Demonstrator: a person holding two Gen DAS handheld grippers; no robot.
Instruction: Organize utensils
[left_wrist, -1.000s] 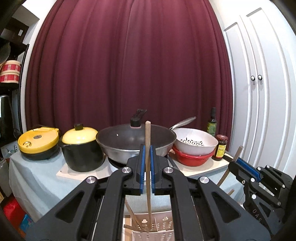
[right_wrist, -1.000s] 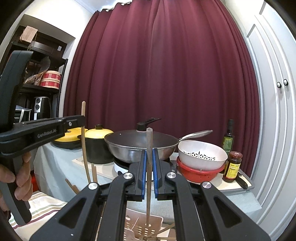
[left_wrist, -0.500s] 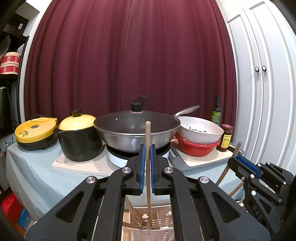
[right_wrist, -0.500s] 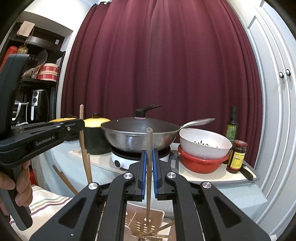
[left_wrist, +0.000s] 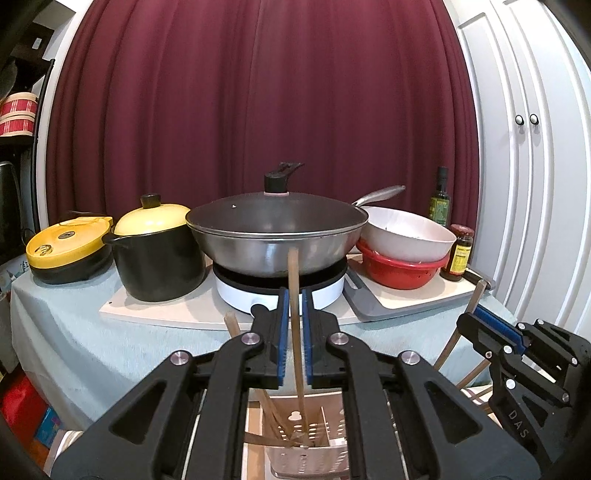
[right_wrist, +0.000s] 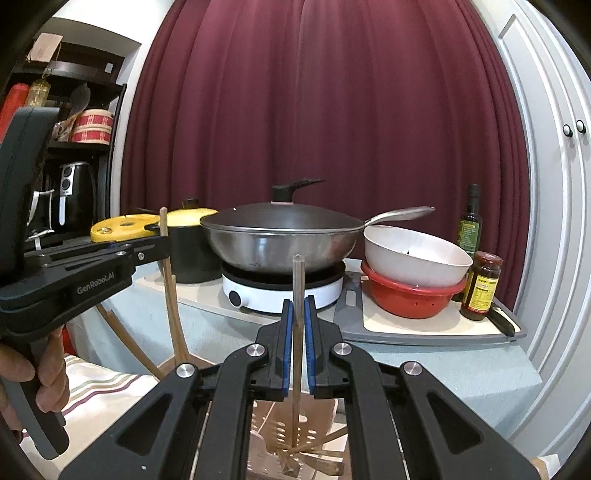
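Note:
My left gripper (left_wrist: 294, 332) has its blue pads slightly apart around an upright wooden chopstick (left_wrist: 293, 280) whose lower end stands in a perforated white utensil holder (left_wrist: 308, 435); a thin gap shows on each side of the stick. My right gripper (right_wrist: 297, 339) likewise has its pads a little apart around a second upright chopstick (right_wrist: 297, 280), its tip down in the same holder (right_wrist: 284, 439). Several other wooden sticks lean in the holder. Each gripper shows in the other's view, the left (right_wrist: 92, 266) and the right (left_wrist: 495, 328).
A table with a pale blue cloth (left_wrist: 74, 332) stands just beyond, carrying a wok on a white induction hob (left_wrist: 277, 291), a black pot with yellow lid (left_wrist: 159, 258), stacked white and red bowls (left_wrist: 402, 251) and bottles (left_wrist: 458, 254). White cabinet doors (left_wrist: 535, 166) are at right.
Both grippers have come down over the holder, so the chopsticks reach deeper into it. Both pairs of pads have parted slightly from the chopsticks, which before were clamped tight.

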